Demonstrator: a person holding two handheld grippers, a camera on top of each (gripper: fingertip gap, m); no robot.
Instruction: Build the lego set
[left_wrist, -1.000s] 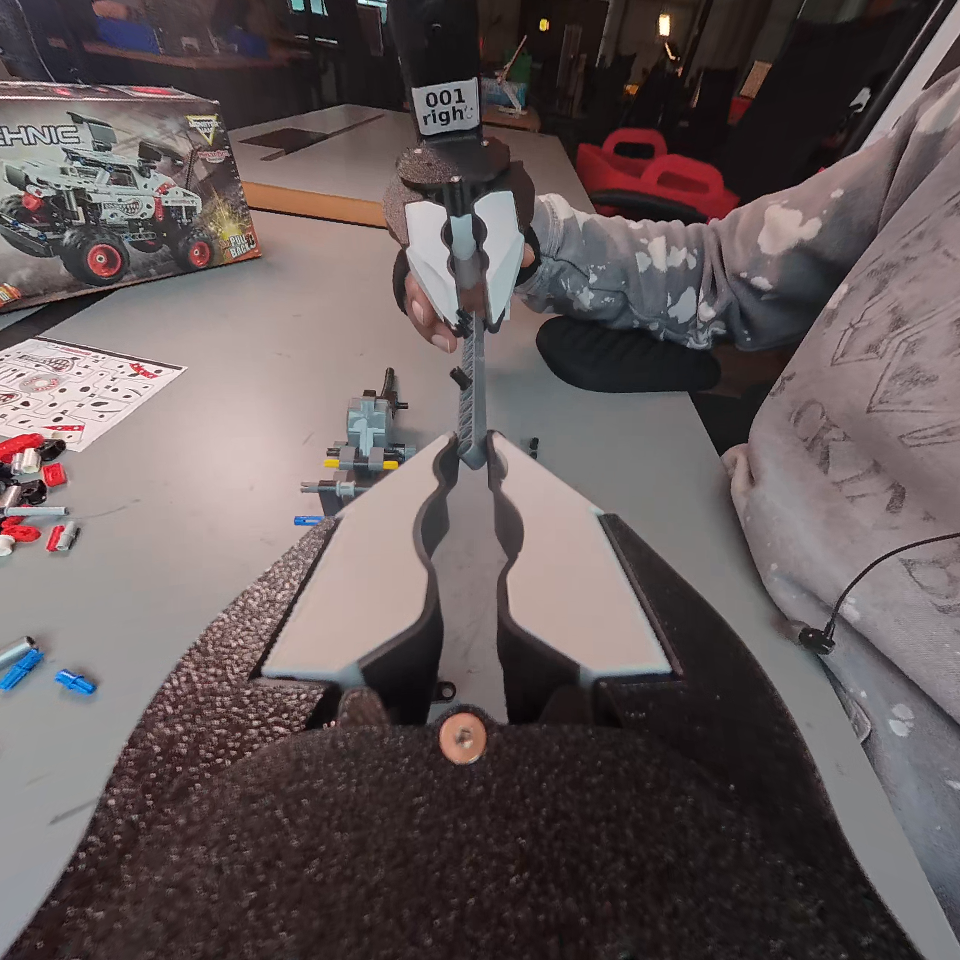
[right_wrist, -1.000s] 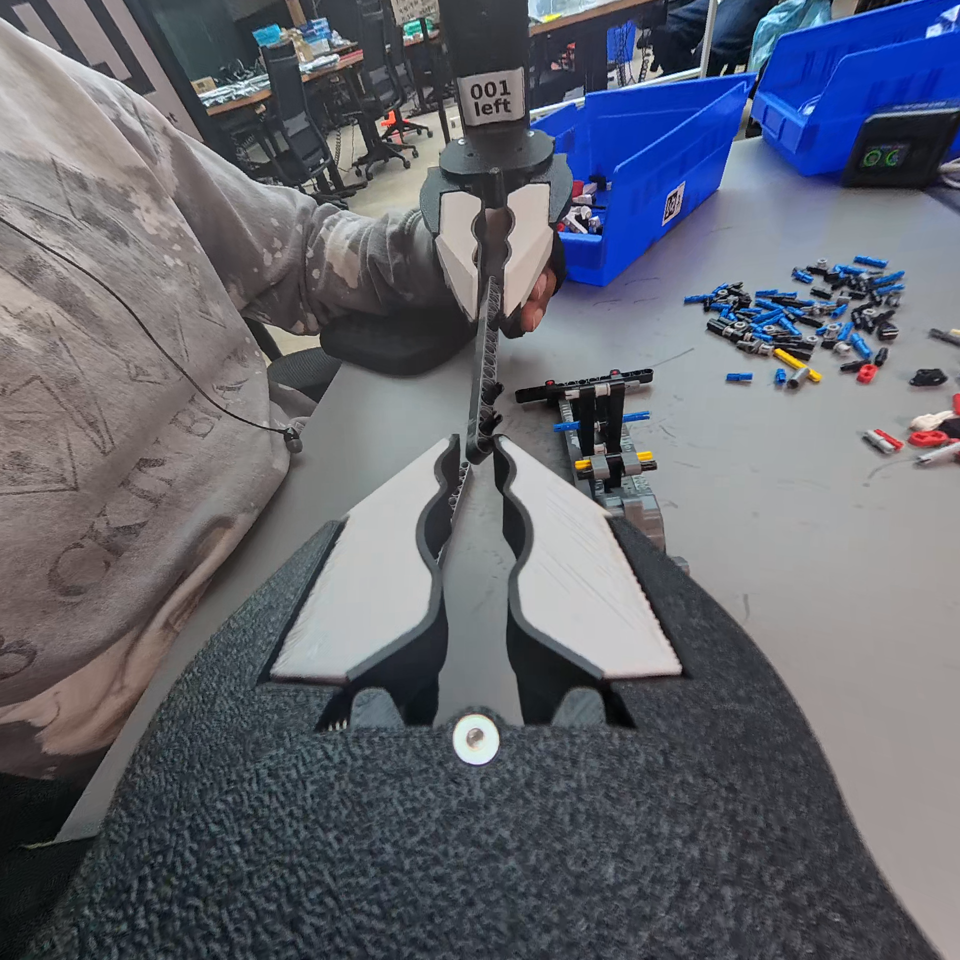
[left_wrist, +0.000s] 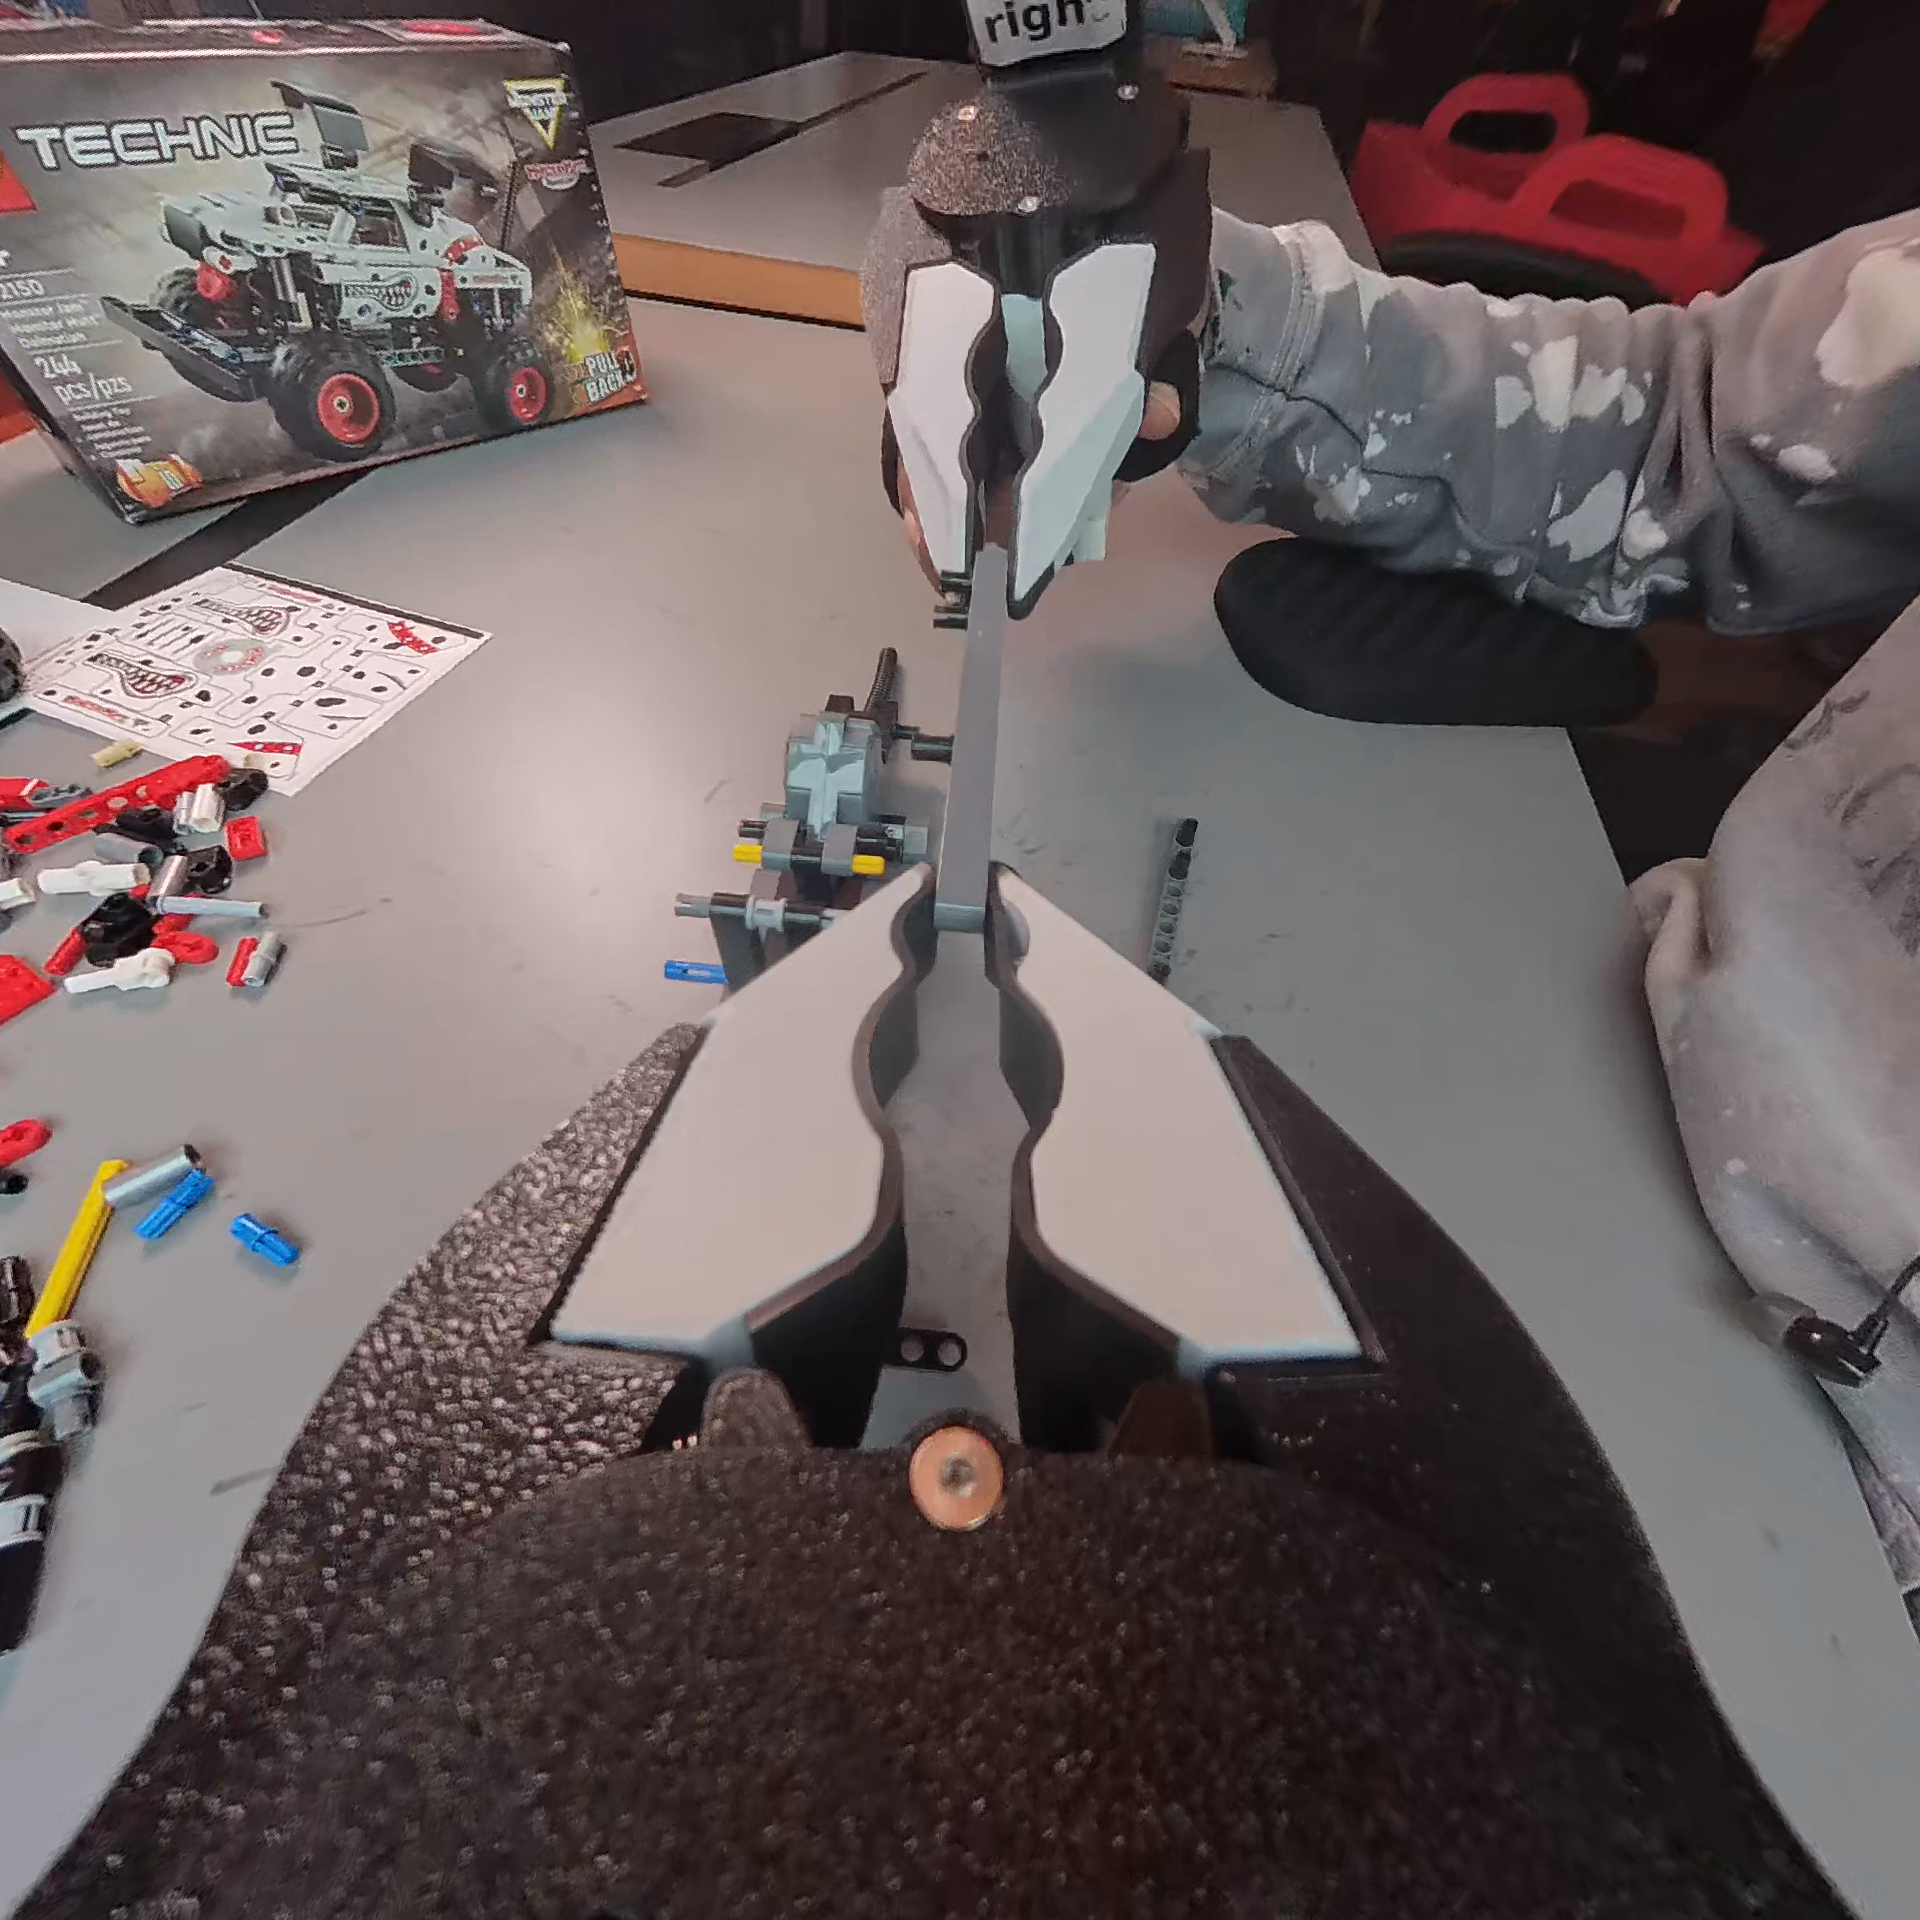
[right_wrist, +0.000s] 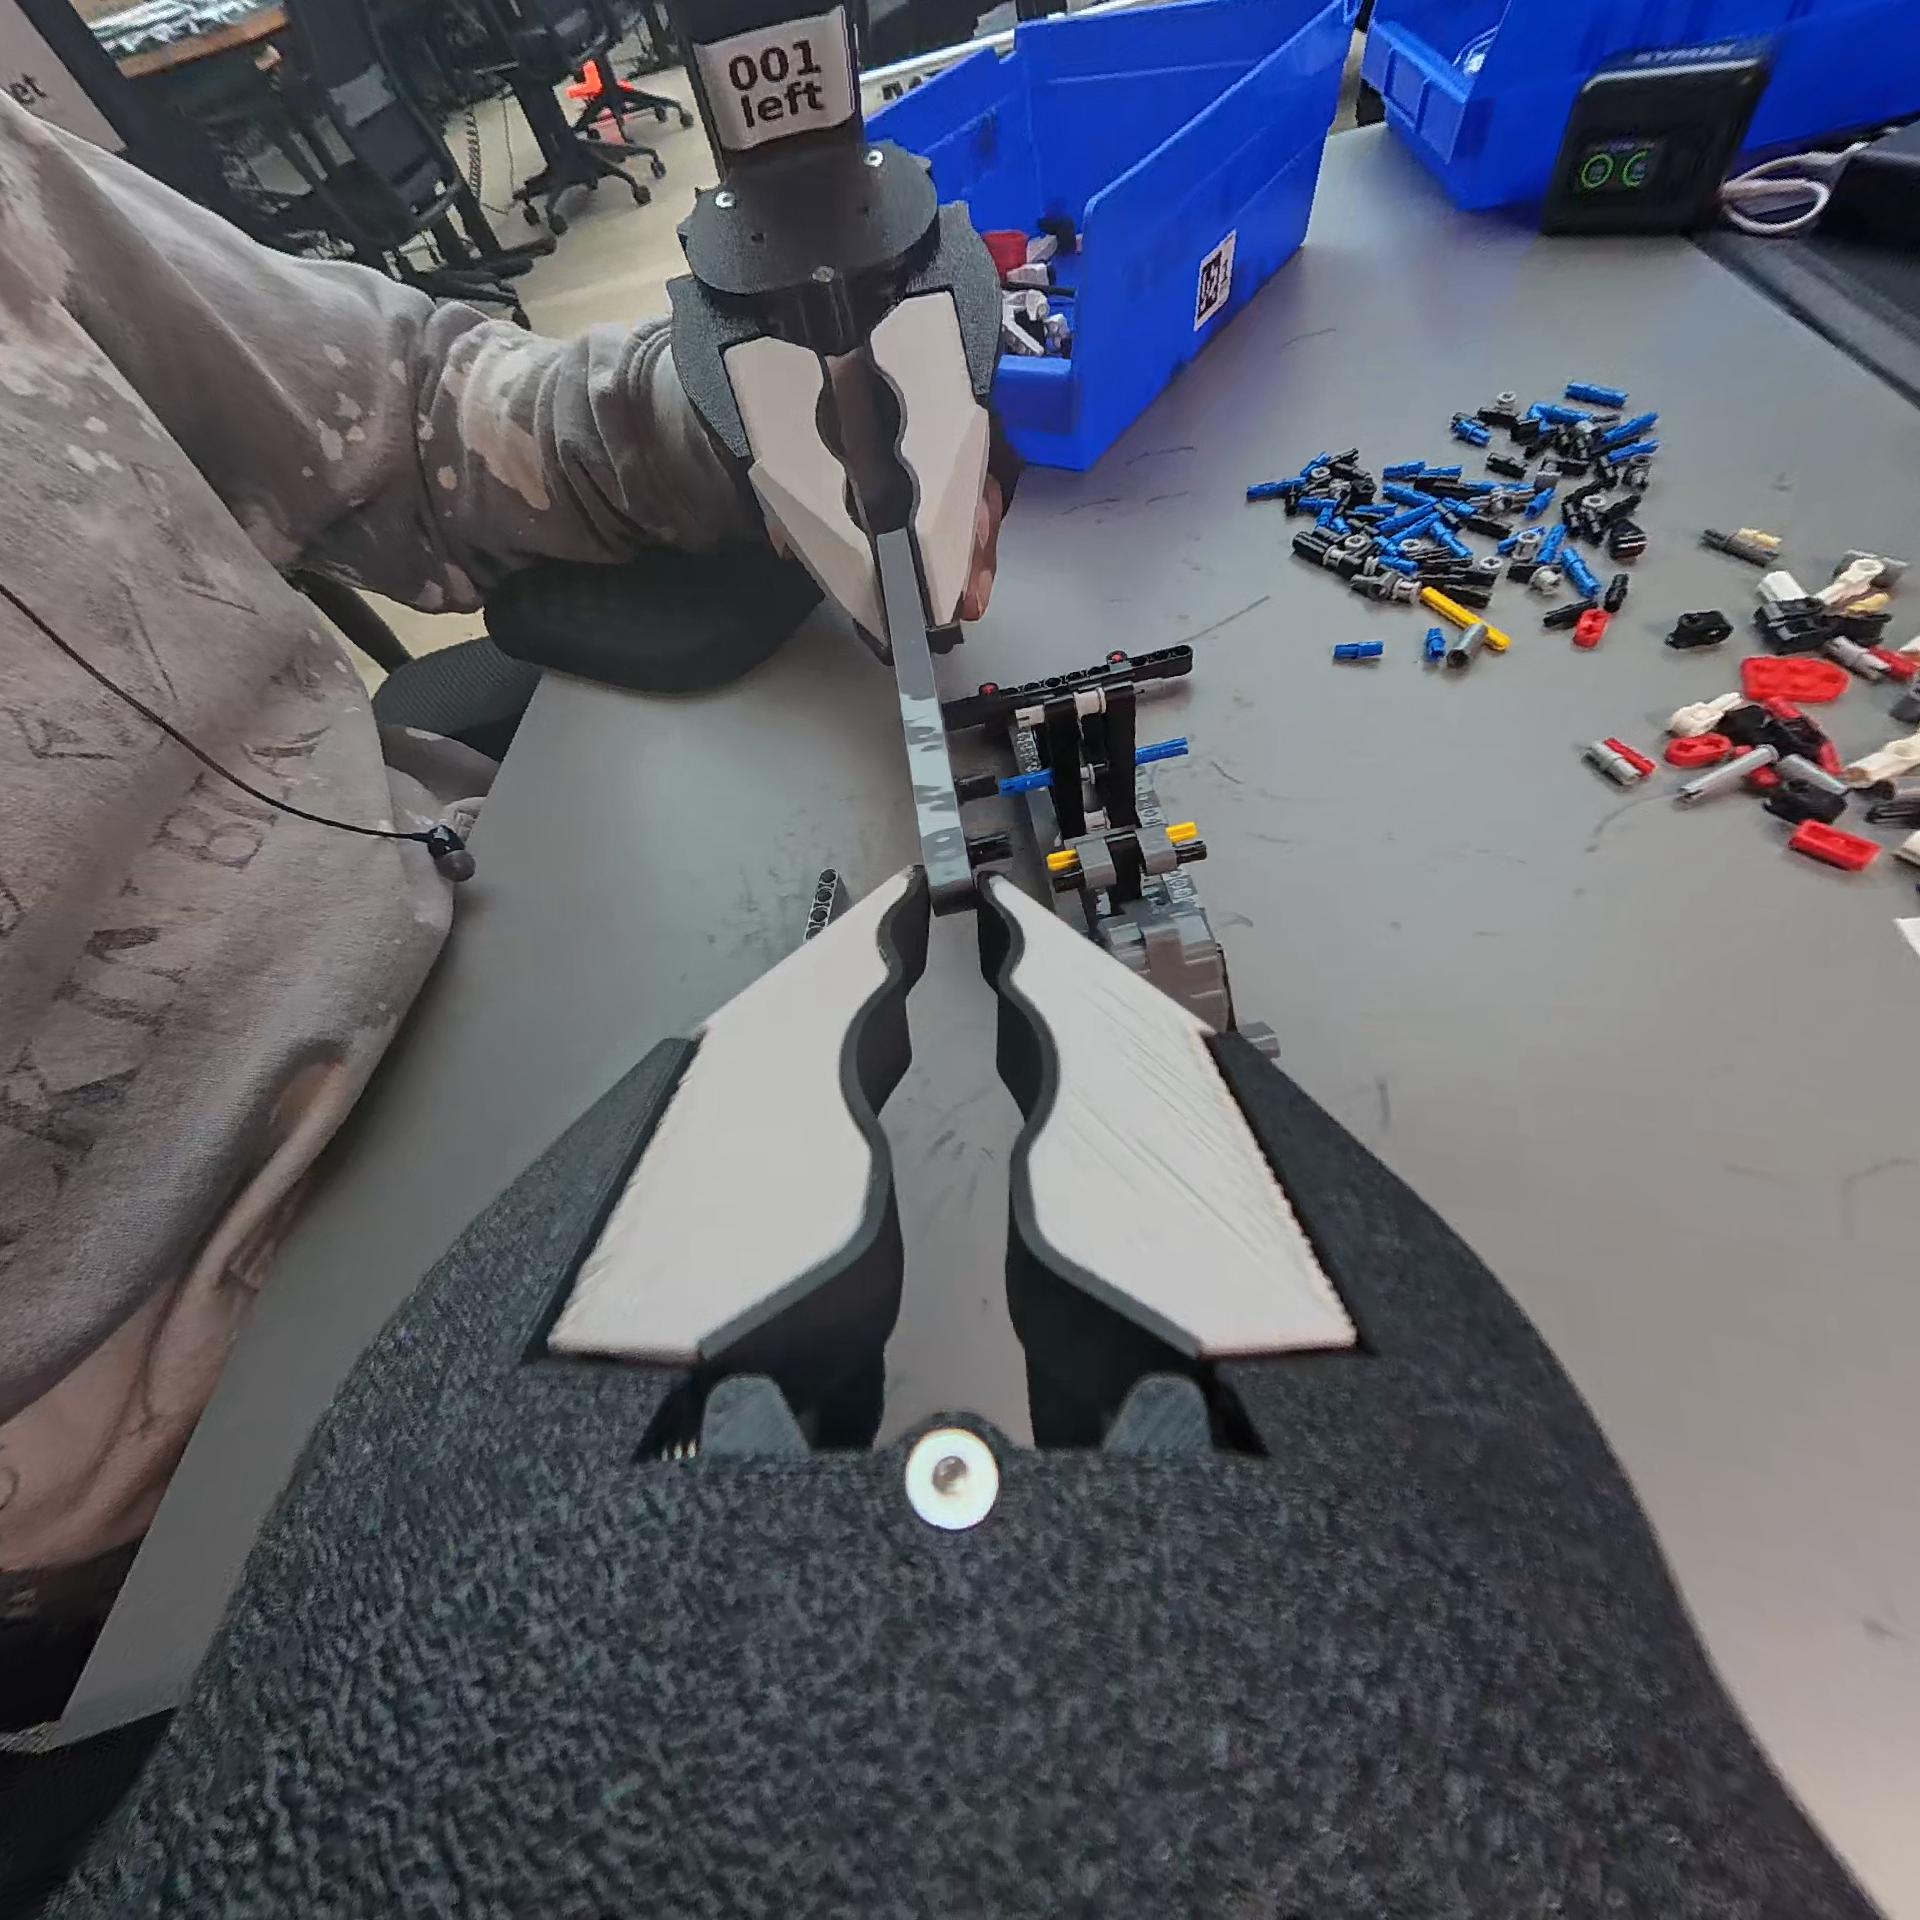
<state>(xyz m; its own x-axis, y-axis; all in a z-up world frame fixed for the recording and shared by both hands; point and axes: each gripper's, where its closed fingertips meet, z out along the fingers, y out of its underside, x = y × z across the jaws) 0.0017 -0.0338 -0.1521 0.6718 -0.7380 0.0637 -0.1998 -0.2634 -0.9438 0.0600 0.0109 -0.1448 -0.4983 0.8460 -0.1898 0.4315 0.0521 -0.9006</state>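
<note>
1. Left gripper (left_wrist: 961, 902) and right gripper (right_wrist: 951, 891) each clamp one end of the long grey beam (left_wrist: 971, 748), mid-frame, raised above the table (left_wrist: 520, 935).
2. Just beside it, frame centre, sits the partial chassis (right_wrist: 1101, 790).
3. Judgement: keep the beam level, line it up with the chassis pins, then press evenly.
4. Loose parts (right_wrist: 1475, 509) lie upper right.

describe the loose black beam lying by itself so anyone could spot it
Start at the half-built grey chassis mid-table. Just past the gripped grey beam, toward the person's sweatshirt, a thin black beam with holes lies flat, alone, apart from the piles.
</note>
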